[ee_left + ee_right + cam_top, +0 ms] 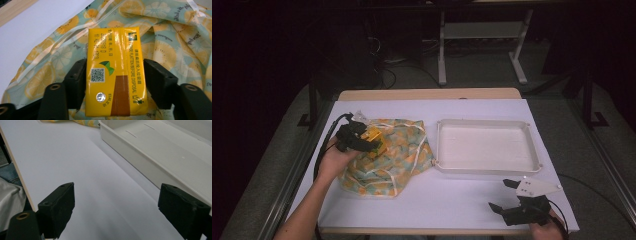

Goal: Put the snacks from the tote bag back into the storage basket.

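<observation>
A yellow drink carton (116, 72) with printed text and a QR code sits between the jaws of my left gripper (115, 82), which is shut on it. It hovers over a fabric bag (387, 160) printed with lemon slices on pale green, lying at the table's left. In the high view the left gripper (373, 142) holds the carton (376, 136) above the bag's upper part. My right gripper (504, 195) rests near the front right edge, open and holding nothing, with its jaws (115, 215) wide apart beside the white tray (140, 152).
A shallow white tray (438, 150) with nothing in it stands right of the bag. The table (452, 200) is covered with a white sheet. Beyond its far wooden edge are desk legs and cables on a dark floor.
</observation>
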`<state>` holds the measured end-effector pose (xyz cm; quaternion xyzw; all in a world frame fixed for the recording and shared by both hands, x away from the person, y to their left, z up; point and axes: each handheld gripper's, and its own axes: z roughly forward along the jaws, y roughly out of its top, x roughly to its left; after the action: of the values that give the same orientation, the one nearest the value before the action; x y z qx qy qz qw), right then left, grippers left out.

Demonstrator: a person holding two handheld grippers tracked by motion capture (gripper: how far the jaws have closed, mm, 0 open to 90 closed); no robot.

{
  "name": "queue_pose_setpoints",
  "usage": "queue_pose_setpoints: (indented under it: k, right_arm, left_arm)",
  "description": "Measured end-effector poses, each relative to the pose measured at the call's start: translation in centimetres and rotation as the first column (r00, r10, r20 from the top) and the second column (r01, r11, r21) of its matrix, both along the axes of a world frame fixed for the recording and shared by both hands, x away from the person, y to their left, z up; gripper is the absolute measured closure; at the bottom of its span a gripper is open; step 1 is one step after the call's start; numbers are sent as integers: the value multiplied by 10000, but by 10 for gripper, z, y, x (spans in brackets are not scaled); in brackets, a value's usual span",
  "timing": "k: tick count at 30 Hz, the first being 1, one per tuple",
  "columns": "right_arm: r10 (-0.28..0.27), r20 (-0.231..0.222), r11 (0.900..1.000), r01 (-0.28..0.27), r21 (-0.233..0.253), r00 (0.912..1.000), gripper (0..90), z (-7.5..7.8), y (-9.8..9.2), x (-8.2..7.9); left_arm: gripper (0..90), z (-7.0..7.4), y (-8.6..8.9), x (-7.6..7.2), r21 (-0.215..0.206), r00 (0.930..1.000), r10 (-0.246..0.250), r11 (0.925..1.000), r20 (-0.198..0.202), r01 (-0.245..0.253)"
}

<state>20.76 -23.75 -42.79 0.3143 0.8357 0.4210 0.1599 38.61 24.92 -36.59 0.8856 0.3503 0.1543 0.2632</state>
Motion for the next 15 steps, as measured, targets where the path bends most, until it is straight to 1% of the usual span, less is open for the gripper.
queue_pose_setpoints:
  k: [2,4,6,7,8,9,15]
  right_arm:
    - [8,2,10000,-8,-13,10000,134,0,0,0]
    - [9,2,10000,-9,-10,10000,134,0,0,0]
    - [6,-9,10000,-6,-10,10000,134,0,0,0]
    - [8,-6,10000,-8,-12,10000,135,0,0,0]
    - [4,-8,10000,-4,-5,10000,134,0,0,0]
    - [8,-6,10000,-8,-7,10000,135,0,0,0]
    - [19,26,10000,-18,-20,10000,134,0,0,0]
  left_arm:
    - [421,0,0,1,-43,10000,34,10000,13,-34]
    - [435,-1,-1,1,41,10000,38,10000,-4,-38]
    - [463,0,0,2,170,9999,11,9999,109,-12]
    - [471,0,0,2,222,9999,24,9997,100,-27]
    - [479,0,0,2,189,9999,50,9998,109,-52]
    - [482,0,0,1,166,9999,109,9998,18,-109]
    - [489,0,-1,2,260,9999,78,9996,92,-81]
